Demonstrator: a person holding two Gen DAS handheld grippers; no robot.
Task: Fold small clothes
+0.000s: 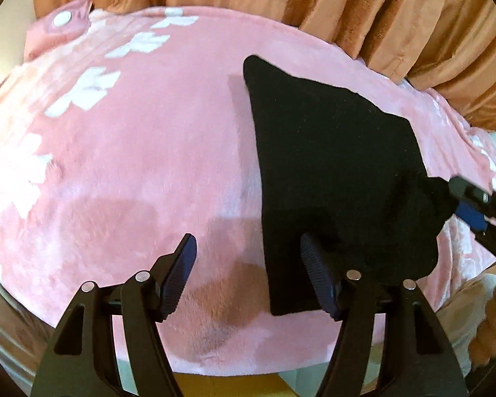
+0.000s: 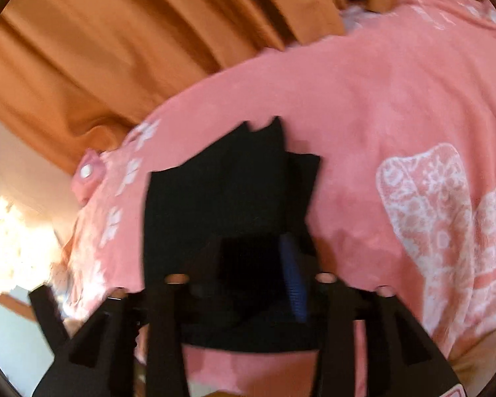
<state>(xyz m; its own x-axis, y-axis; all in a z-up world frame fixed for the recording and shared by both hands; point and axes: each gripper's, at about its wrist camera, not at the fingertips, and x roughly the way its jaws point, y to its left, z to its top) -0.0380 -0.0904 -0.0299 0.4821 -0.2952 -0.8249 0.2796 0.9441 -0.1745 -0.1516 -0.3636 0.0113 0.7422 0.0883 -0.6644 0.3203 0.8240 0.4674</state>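
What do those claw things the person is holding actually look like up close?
Each hand-held gripper is a black plastic frame with triangular cut-outs and round silver pin heads at the joints. The left hand-held gripper has two fingers ending in dark ribbed pads. On the right hand-held gripper one ribbed pad looks blue. No cables or sleeves show.

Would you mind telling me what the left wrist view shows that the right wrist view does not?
Only the left wrist view shows the left gripper, open over the pink blanket, and the black garment's whole spread. Only the right wrist view shows the large white lacy print. Both show the right gripper clamping the garment, and the orange curtain.
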